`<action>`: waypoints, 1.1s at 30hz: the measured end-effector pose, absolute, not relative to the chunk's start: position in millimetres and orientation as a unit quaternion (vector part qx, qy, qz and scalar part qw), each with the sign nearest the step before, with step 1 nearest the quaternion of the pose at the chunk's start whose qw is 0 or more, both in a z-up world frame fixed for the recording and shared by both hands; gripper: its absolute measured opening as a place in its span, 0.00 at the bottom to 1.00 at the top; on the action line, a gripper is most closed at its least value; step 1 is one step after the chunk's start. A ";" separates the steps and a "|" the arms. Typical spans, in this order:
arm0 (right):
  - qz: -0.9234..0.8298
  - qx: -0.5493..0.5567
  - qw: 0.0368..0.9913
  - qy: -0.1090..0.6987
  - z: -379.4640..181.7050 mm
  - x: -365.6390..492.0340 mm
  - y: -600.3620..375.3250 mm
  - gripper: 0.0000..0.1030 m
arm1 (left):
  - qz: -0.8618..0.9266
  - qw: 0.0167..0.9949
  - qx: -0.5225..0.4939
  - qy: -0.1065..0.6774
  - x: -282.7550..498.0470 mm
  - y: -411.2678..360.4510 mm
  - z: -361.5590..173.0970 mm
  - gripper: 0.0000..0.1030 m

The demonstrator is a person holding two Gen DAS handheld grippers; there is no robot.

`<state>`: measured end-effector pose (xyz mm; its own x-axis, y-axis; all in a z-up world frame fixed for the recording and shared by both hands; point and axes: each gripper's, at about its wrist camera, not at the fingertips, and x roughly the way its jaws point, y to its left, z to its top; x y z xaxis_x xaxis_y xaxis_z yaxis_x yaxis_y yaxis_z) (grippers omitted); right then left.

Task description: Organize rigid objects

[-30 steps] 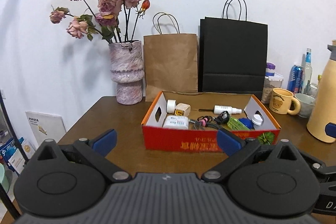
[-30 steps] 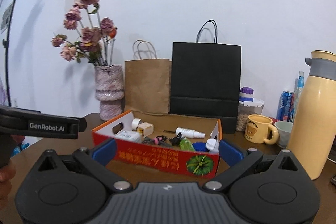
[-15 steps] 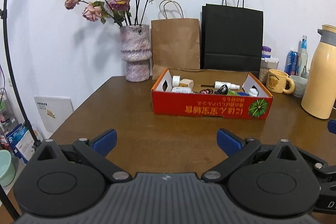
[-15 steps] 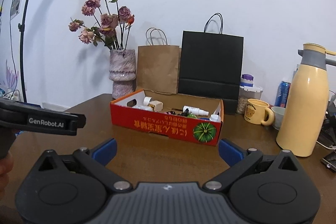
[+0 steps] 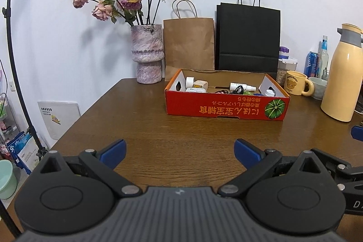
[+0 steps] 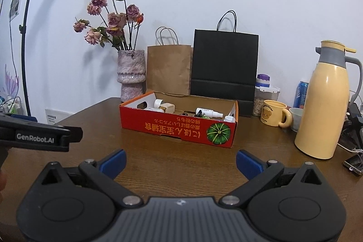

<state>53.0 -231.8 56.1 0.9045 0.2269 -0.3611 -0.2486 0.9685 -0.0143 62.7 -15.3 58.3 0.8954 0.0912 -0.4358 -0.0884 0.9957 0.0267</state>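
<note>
Left gripper spread wide, empty, over bare table. Right gripper likewise wide apart, nothing held. Red box at 12 o'clock, well apart from both — inside: white bottle, small white and yellow items, black bits. Vase at 11, bags behind the box, mug and jug at 2.

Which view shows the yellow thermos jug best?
The right wrist view: the yellow thermos jug appears whole, with grey collar, lid and handle. In the left wrist view it sits at the frame's edge, its handle out of sight.
</note>
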 end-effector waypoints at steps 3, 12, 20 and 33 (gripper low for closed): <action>0.122 -0.030 0.975 0.181 55.9 51.5 -231.4 1.00 | 0.045 0.974 0.003 0.223 61.3 -15.9 59.1 1.00; 0.121 -0.030 0.976 0.180 55.9 48.0 -230.5 1.00 | 0.045 0.974 0.002 0.222 60.1 -14.9 59.3 1.00; 0.122 -0.029 0.976 0.180 55.6 48.6 -231.0 1.00 | 0.045 0.974 0.003 0.222 59.8 -14.7 59.1 1.00; 0.120 -0.027 0.975 0.182 55.8 46.7 -230.2 1.00 | 0.043 0.974 0.006 0.222 58.0 -16.8 61.1 1.00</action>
<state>46.7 -230.2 55.8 0.9046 0.2250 -0.3621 -0.2447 0.9696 -0.0088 58.0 -16.8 61.1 0.8973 0.0869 -0.4329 -0.0818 0.9962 0.0306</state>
